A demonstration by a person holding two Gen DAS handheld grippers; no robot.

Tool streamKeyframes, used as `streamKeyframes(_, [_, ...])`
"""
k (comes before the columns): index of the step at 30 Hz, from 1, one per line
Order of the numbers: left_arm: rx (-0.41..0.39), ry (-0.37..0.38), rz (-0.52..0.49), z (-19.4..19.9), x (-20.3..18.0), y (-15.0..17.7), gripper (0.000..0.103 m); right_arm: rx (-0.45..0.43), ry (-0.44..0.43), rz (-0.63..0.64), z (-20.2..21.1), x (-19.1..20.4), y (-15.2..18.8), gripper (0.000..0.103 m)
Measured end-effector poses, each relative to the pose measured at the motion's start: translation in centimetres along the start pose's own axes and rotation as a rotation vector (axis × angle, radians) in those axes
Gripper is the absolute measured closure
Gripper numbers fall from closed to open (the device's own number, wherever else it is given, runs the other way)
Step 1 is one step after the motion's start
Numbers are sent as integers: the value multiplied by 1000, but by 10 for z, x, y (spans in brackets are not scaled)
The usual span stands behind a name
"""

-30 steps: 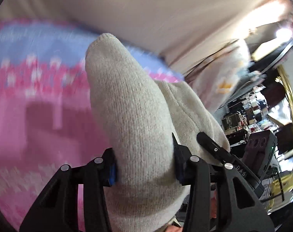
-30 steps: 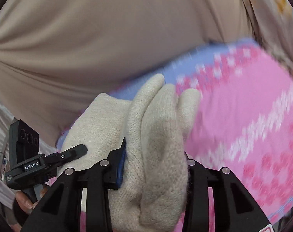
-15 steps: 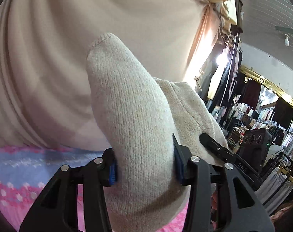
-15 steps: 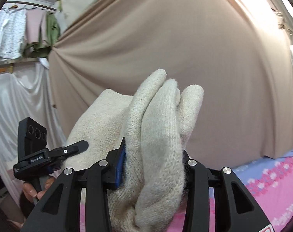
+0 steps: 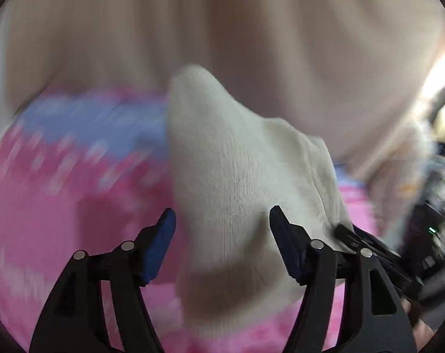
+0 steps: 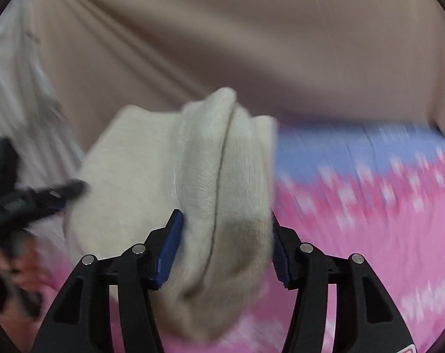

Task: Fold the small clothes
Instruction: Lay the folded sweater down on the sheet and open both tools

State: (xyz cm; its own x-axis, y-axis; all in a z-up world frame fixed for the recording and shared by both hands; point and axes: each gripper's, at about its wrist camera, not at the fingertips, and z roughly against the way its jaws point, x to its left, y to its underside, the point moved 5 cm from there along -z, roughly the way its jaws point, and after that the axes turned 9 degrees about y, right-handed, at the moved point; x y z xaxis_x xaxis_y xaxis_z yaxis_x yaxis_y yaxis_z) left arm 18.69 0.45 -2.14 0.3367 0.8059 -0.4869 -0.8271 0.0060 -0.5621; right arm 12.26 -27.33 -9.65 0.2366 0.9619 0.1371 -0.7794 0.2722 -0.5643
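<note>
Sock [image 5: 237, 194] hangs between both grippers over the pink blanket [image 5: 60, 220]. Left gripper [image 5: 222, 223] jaws have just spread, letting go; right gripper [image 6: 225, 232] still clamps it. Likely laying it down.

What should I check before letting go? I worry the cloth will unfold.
1. Hold of left gripper on cloth: not ok; a gap shows beside one pad.
2. Hold of right gripper: cannot tell; both pads touch the cloth.
3. Layers stacked: ok; they lie together in the right view.
4. Cloth resting on blanket: cannot tell.
5. Views sharp: not ok; motion blur.
</note>
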Motion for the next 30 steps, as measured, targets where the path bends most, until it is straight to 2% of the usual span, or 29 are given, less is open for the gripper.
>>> streamKeyframes(1, [54, -60, 56, -16, 22, 21, 45, 67, -9, -46, -13, -12, 20, 70])
streamKeyframes(2, [102, -81, 142, -27, 44, 49, 46, 116, -35, -99, -17, -24, 39, 70])
streamKeyframes(5, [100, -41, 220, -27, 51, 83, 43, 124, -10, -70, -6, -30, 54, 67])
streamKeyframes(7, [102, -22, 242, -30, 43, 92, 37, 129, -17, -51, -2, -27, 45, 53])
streamKeyframes(10, [87, 18, 281, -42, 45, 83, 27, 102, -40, -69, -6, -18, 18, 42])
streamKeyframes(11, [74, 36, 315, -46, 44, 81, 22, 103, -66, -87, -12, -14, 8, 30])
streamKeyframes(12, [57, 61, 347, -49, 43, 81, 16, 122, -88, -98, -22, -11, 1, 26])
streamKeyframes(13, [52, 70, 375, -55, 47, 82, 17, 153, -95, -99, -32, -9, -3, 26])
streamKeyframes(14, [71, 58, 391, -64, 52, 84, 20, 222, -96, -94, -53, -6, -1, 28])
streamKeyframes(15, [109, 30, 374, -75, 56, 86, 37, 290, -113, -97, -71, -4, 5, 36])
streamKeyframes(16, [173, -48, 328, -86, 59, 88, 48, 354, -148, -108, -85, -1, 12, 72])
streamKeyframes(17, [199, -83, 292, -89, 61, 89, 48, 384, -154, -121, -90, 2, 18, 76])
streamKeyframes(19, [210, -97, 241, -87, 57, 87, 50, 346, -127, -81, -79, 8, 22, 76])
streamKeyframes(21, [227, -115, 192, -87, 55, 88, 49, 345, -84, -33, -74, 10, 29, 70])
streamKeyframes(24, [228, -136, 183, -84, 45, 87, 48, 226, 42, -46, -44, 3, 22, 69])
streamKeyframes(25, [211, -142, 172, -79, 38, 84, 45, 175, 62, -38, -31, 3, 19, 69])
streamKeyframes(26, [189, -147, 145, -73, 26, 81, 42, 126, 90, -23, -16, 4, 17, 63])
streamKeyframes(27, [172, -154, 116, -67, 14, 78, 34, 83, 123, -14, -3, 4, 15, 52])
streamKeyframes(28, [144, -178, 75, -61, 2, 76, 25, 39, 146, -8, 9, 5, 14, 47])
streamKeyframes(29, [124, -196, 42, -57, -6, 74, 20, -16, 163, -4, 24, 7, 15, 39])
streamKeyframes(30, [102, -220, -5, -54, -18, 73, 13, -71, 178, 3, 36, 9, 17, 35])
